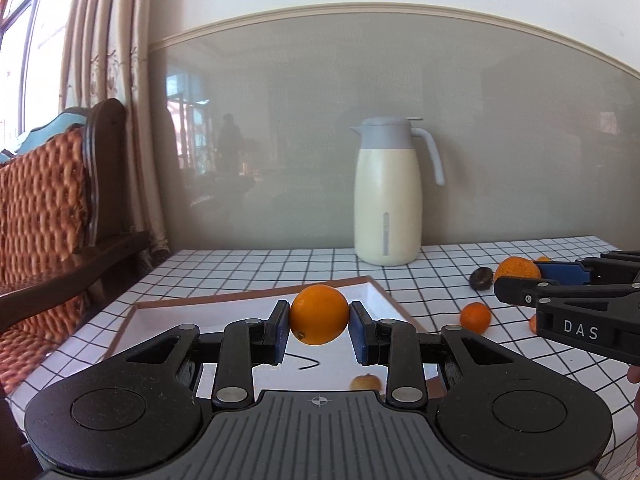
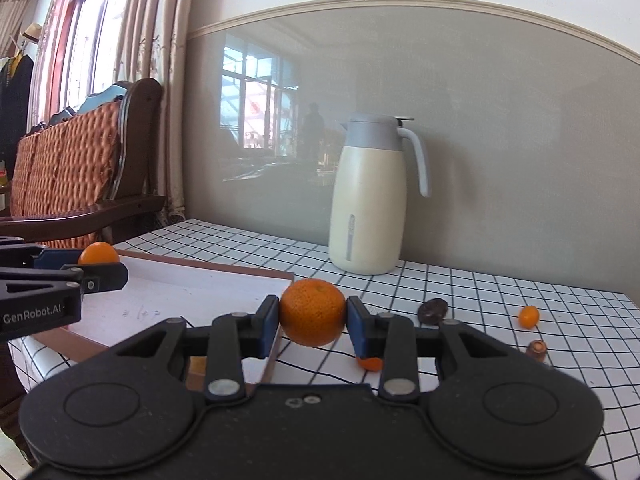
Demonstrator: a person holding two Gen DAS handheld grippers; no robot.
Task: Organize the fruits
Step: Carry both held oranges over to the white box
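1. Left gripper [image 1: 319, 320]: jaws clamp a smooth orange [image 1: 319, 314] between them, above the white tray [image 1: 168, 320].
2. Right gripper [image 2: 313, 314]: jaws clamp a dimpled mandarin [image 2: 313, 312], tray edge at its 9 o'clock.

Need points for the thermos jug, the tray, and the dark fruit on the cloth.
thermos jug [image 1: 387, 204]: left wrist view, middle of the cream body.
tray [image 2: 192, 292]: right wrist view, bare white floor.
dark fruit [image 2: 433, 310]: right wrist view, middle of its wrinkled top.
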